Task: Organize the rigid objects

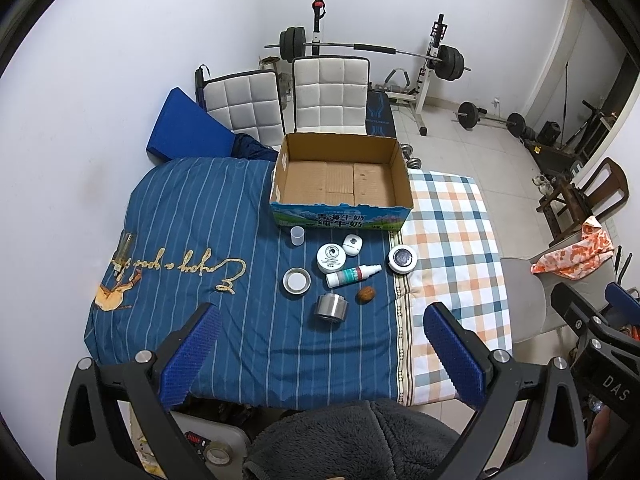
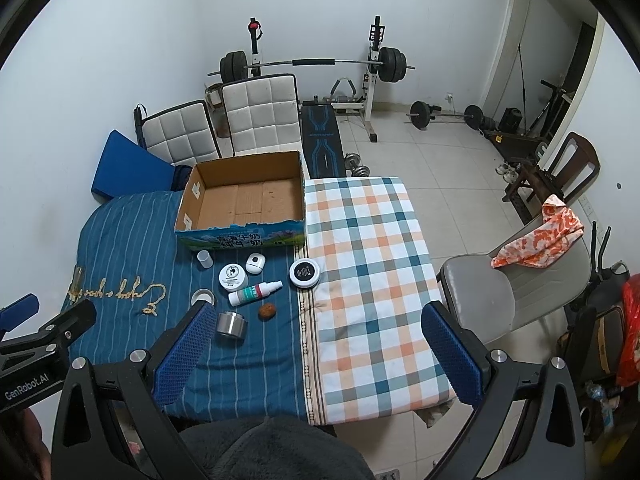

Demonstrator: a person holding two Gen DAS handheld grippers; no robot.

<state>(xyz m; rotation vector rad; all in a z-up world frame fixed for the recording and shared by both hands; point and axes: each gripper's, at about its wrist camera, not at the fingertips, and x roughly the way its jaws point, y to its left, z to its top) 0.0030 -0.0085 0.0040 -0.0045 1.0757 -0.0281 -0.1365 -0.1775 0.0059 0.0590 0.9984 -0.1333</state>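
An open cardboard box (image 1: 280, 168) (image 2: 188, 204) stands empty at the far side of the cloth-covered table. In front of it lie a clear plastic cup (image 1: 298, 235), a white jar (image 1: 331, 258), a small white round case (image 1: 352, 245), a white tin with a dark lid (image 1: 402, 260) (image 2: 305, 273), a spray bottle (image 1: 352, 274) (image 2: 255, 293), a metal lid ring (image 1: 297, 280), a steel canister (image 1: 331, 306) (image 2: 231, 324) and a walnut (image 1: 366, 294) (image 2: 266, 311). My left gripper (image 1: 322, 322) is open, above the table's near edge. My right gripper (image 2: 320, 324) is open over the checked cloth.
A small glass bottle (image 1: 122, 255) lies at the table's left. Two white padded chairs (image 1: 330, 94) stand behind the box, with a barbell rack (image 1: 372, 50) beyond. A grey chair (image 2: 500, 292) with an orange cloth (image 2: 540, 236) stands to the right.
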